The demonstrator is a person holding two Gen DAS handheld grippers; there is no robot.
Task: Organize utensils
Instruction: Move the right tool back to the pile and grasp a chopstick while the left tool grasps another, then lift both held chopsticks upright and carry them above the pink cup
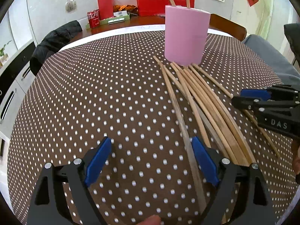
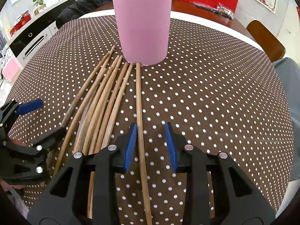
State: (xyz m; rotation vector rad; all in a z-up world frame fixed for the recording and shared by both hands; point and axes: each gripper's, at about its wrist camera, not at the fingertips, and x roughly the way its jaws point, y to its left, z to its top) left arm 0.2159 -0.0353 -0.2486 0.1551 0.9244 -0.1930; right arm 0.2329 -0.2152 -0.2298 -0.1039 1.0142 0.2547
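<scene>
Counter: I see wide bare dotted cloth right of cup and left of sticks, far edge just behind cup. Cup upright, two sticks inside, tops cut off. Chopsticks fanned flat, tips at cup base. Left gripper wide open, holding nothing, right finger over outermost stick. Right gripper open astride single chopstick, left pad beside it; contact unclear.
</scene>
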